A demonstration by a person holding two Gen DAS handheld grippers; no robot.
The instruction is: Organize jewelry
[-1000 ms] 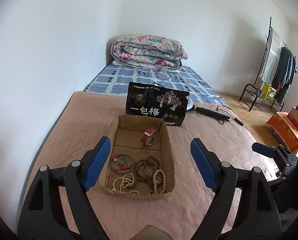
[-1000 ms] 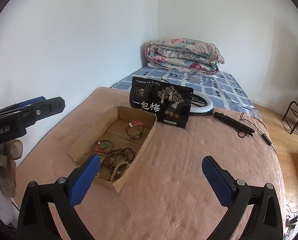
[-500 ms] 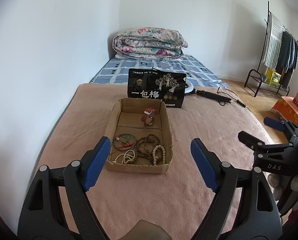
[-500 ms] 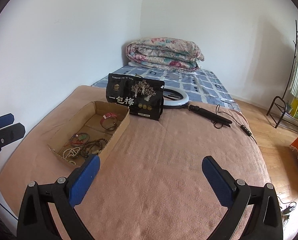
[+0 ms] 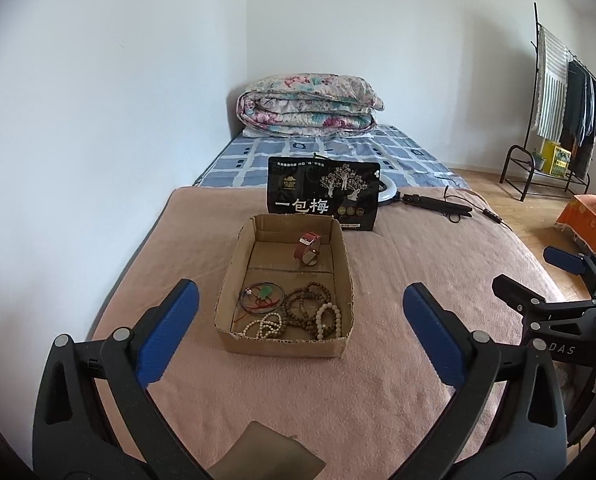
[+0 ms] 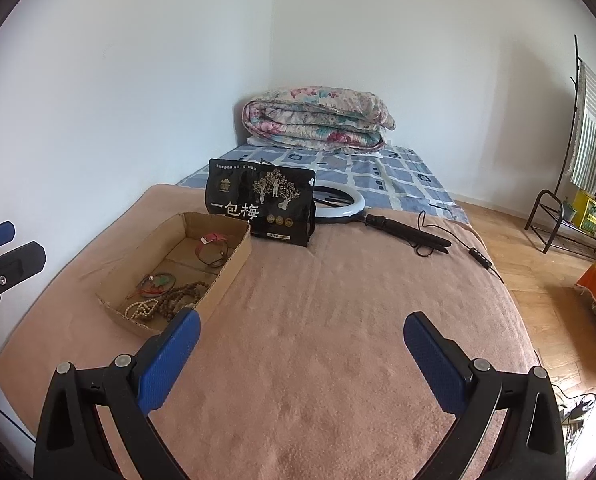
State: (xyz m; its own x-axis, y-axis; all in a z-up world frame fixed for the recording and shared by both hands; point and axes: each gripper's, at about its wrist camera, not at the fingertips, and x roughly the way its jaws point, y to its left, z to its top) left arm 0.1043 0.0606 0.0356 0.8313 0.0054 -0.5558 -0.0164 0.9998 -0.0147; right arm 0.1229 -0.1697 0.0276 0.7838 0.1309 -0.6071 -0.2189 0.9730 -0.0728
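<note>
A black snack bag point(image 5: 324, 198) stands before a folded quilt point(image 5: 310, 106), ring light point(image 6: 340, 200) beside it

Bare blanket point(image 6: 338, 340) flanks the box point(image 5: 285, 342); black bag point(image 5: 324, 196) blocks behind.

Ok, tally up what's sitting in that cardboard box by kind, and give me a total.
In the cardboard box:
Red-strap watch: 1
Thin bangle with green charm and red cord: 1
Dark brown bead strand: 1, as far as I can tell
Cream bead strands: 2, one at front left, one at front right
Total: 5
</note>
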